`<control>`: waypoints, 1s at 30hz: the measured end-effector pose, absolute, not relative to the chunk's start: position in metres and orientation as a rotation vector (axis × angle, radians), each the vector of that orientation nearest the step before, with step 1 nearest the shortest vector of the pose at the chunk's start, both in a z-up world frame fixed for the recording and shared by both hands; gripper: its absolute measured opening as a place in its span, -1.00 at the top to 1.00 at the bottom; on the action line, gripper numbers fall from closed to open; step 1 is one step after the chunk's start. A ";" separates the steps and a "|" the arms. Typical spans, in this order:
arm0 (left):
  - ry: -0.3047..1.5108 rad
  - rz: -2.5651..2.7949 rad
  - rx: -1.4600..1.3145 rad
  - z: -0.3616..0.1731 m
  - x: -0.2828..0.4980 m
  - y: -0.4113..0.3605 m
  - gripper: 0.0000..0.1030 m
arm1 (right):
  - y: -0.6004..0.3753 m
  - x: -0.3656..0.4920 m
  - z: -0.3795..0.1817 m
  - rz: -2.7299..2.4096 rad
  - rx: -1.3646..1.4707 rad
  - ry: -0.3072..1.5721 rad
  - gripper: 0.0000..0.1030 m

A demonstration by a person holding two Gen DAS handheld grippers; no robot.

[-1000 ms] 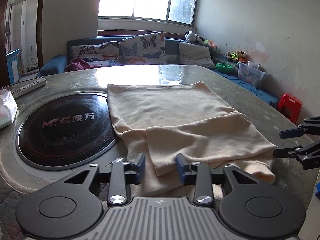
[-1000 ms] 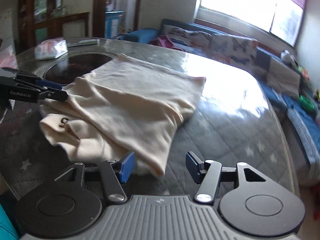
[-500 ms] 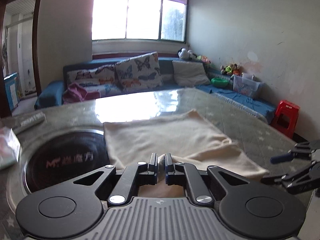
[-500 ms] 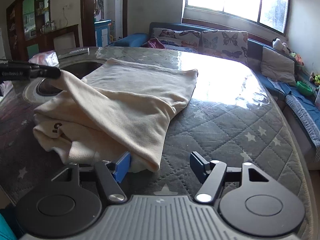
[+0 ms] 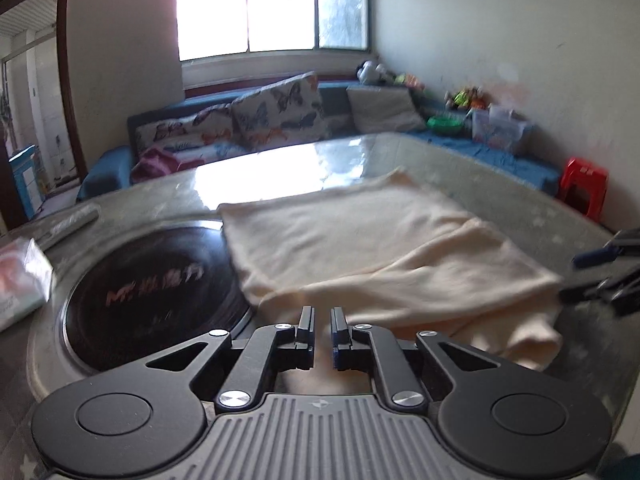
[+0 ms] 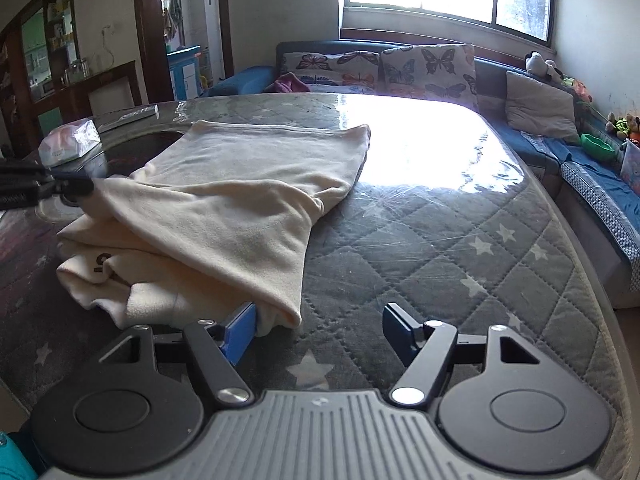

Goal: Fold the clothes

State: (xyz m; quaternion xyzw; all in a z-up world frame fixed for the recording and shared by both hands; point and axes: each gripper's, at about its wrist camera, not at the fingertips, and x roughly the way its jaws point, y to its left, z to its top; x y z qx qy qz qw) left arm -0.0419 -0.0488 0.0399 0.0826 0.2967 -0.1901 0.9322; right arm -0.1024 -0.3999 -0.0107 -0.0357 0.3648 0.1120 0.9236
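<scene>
A: What differs from a second ago?

B: The left claw point(image 5: 322, 334), spread wide over the hem then, is now pinched on a fold of the cream garment point(image 5: 360, 236), and that edge is lifted off the desk point(image 6: 440, 240). The right claw point(image 6: 318, 326) is as it was, jaws wide apart, its left blue pad touching the garment's near corner, gripping nothing.

A: And the cloth itself?

B: Soft, fleecy, cream coloured, folded over itself into a rough rectangle, with a dark printed mark on the lower layer. From the right wrist view it stretches in a taut ridge toward the left claw point(image 6: 76, 188).

A: What does it lie on?

B: A grey quilted cover with white stars under a glossy clear sheet. Its left edge overlaps a round black inset plate point(image 5: 160, 288) with printed lettering. A tissue pack point(image 5: 20, 276) sits beyond that, at the desk's edge.

A: Farther back?

B: A blue sofa point(image 6: 492, 76) with butterfly cushions point(image 6: 428, 68), a red stool point(image 5: 584, 184), soft toys, and a bright window point(image 5: 272, 4).
</scene>
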 end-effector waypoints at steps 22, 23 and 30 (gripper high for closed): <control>0.666 -0.389 0.091 0.032 -0.005 -0.066 0.32 | -0.356 -0.039 0.005 0.399 -0.141 0.670 0.03; 0.668 -0.402 0.094 0.030 -0.005 -0.067 0.40 | -0.355 -0.037 0.004 0.401 -0.140 0.671 0.03; 0.541 -0.403 0.124 0.052 -0.011 -0.067 0.88 | -0.354 -0.029 -0.002 0.398 -0.140 0.680 0.03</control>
